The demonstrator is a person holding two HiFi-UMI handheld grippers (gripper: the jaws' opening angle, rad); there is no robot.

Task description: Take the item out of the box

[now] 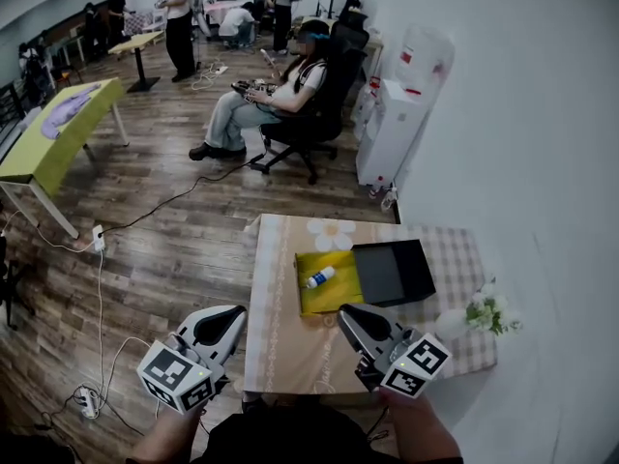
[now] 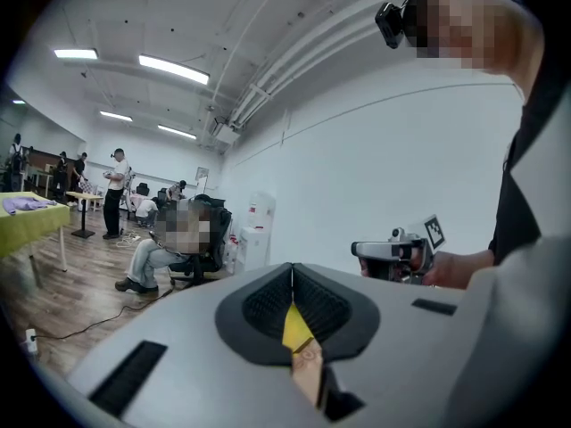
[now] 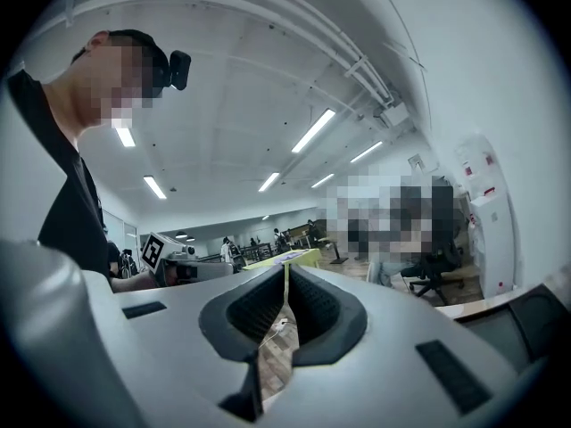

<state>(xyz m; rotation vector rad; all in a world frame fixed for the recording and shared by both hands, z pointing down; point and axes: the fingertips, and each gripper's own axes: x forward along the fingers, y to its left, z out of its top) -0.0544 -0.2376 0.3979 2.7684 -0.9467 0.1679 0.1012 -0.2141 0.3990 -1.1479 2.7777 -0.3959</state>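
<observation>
- The bottle (image 1: 320,277), small and white with a blue end, lies on its side inside the yellow box (image 1: 338,298). Its blue end points toward the near-left.
- The yellow box is open and sits on the desk (image 1: 290,341), about mid-way across it.
- A shallow black box (image 1: 392,272) touches the yellow box's right side. It is also open, and its inside is dark.
- The desk is covered by a pale cloth, checked on the right, with a flower print at the far edge.
- A small bunch of white flowers (image 1: 489,313) with green leaves stands at the desk's right edge, apart from both boxes.
- The right claw (image 1: 353,319) hangs over the near part of the desk, just short of the yellow box and touching nothing. In the right gripper view (image 3: 285,279) its jaws are pressed together with nothing held between them.
- The left claw (image 1: 230,319) is held off the desk's left edge, above the wooden floor. In the left gripper view (image 2: 292,279) its jaws meet along one line and grip nothing.
- Beyond the desk a white water dispenser (image 1: 392,129) stands against the wall, and a person sits in a black office chair (image 1: 324,104).
- A green table (image 1: 58,129) stands far left, with cables trailing across the floor.
</observation>
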